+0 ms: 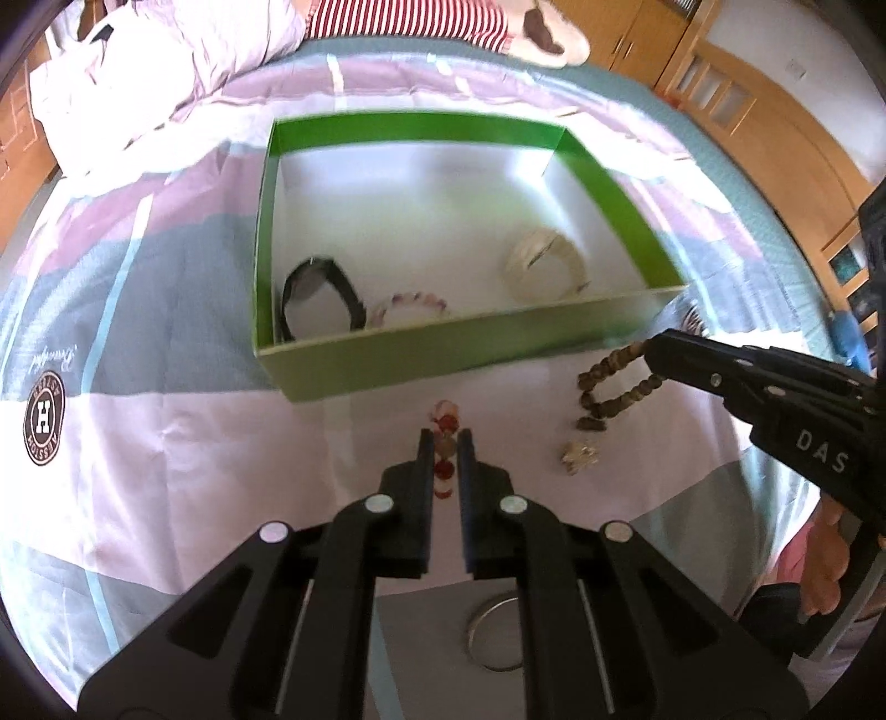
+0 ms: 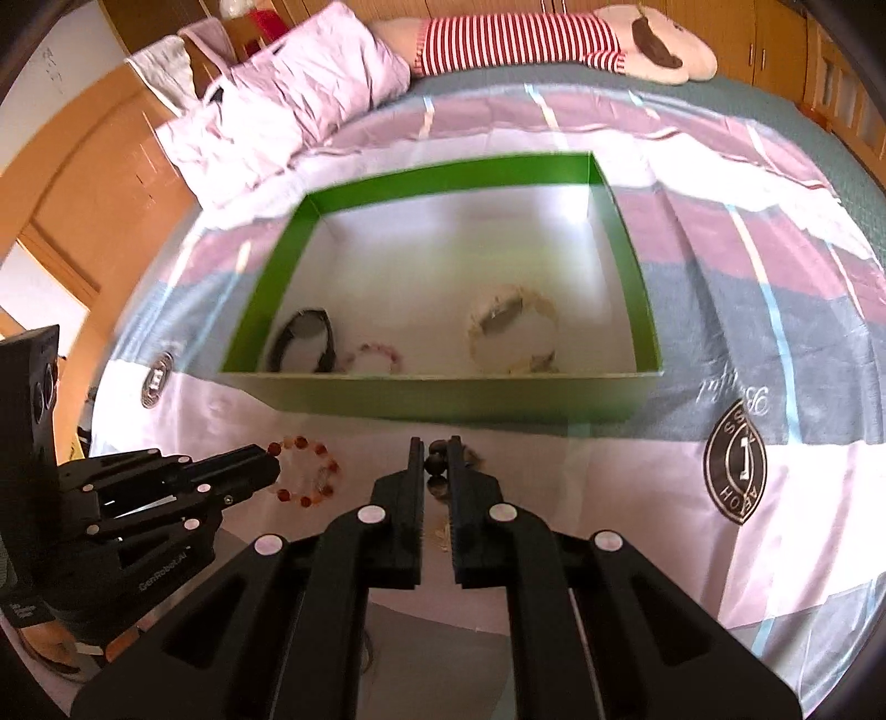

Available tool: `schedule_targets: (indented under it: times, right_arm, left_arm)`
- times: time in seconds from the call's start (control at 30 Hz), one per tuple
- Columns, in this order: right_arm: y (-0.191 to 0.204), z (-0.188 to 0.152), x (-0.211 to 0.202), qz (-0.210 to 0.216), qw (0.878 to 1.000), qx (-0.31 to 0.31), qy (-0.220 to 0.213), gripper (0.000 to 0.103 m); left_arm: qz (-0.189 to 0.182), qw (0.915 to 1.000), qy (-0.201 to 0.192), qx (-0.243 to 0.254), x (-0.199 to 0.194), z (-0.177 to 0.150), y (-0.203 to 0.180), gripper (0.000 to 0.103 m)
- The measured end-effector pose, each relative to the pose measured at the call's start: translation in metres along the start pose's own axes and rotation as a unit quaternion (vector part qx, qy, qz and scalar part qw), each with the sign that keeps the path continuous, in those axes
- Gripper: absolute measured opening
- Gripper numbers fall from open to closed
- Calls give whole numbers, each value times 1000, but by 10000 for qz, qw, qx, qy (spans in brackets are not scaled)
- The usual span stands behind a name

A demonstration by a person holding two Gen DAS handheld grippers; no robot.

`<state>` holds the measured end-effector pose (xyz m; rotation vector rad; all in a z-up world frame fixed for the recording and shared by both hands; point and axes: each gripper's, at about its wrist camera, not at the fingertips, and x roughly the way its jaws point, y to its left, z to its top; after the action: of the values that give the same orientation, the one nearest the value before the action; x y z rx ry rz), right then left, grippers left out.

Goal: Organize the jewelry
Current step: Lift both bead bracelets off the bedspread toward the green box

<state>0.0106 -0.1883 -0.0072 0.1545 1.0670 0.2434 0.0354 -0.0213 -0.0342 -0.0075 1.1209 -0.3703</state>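
1. A thin metal bangle [image 1: 493, 637] lies flat on the bedspread [image 1: 166, 443] nearest the left wrist camera, partly hidden under the left gripper's body.
2. The left gripper [image 1: 446, 437] is clamped on a red and clear bead bracelet [image 1: 446, 443]; in the right wrist view the loop [image 2: 307, 473] hangs from its tips just in front of the box.
3. A small pale trinket [image 1: 578, 457] sits on the bedspread just right of the left gripper; its kind cannot be told.
4. The right gripper [image 2: 437, 446] is closed on a brown wooden bead bracelet [image 1: 614, 390], which dangles from its tips beside the box's near right corner.
5. Beyond both stands an open green box [image 1: 443, 354] with a white floor.
6. Inside, along the near wall, a black watch [image 1: 321, 296] sits at the left, a pink bead bracelet [image 1: 410, 304] just beside it, and a wide cream bangle [image 1: 545, 266] well apart to the right.
7. Farthest off, a lilac pillow [image 2: 288, 111] and a striped plush toy [image 2: 520, 39] lie at the head of the bed.
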Motion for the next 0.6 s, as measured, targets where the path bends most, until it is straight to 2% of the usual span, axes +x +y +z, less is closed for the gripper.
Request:
schedule_targets:
  times: [0.43, 0.6]
  right_arm:
    - [-9, -1, 10, -53, 9999, 61, 150, 7]
    - [-10, 1, 3, 12, 10000, 83, 17, 7]
  left_arm:
    - [-112, 9999, -77, 42, -7, -1, 1, 8]
    - [-127, 9998, -118, 57, -10, -1, 1, 8]
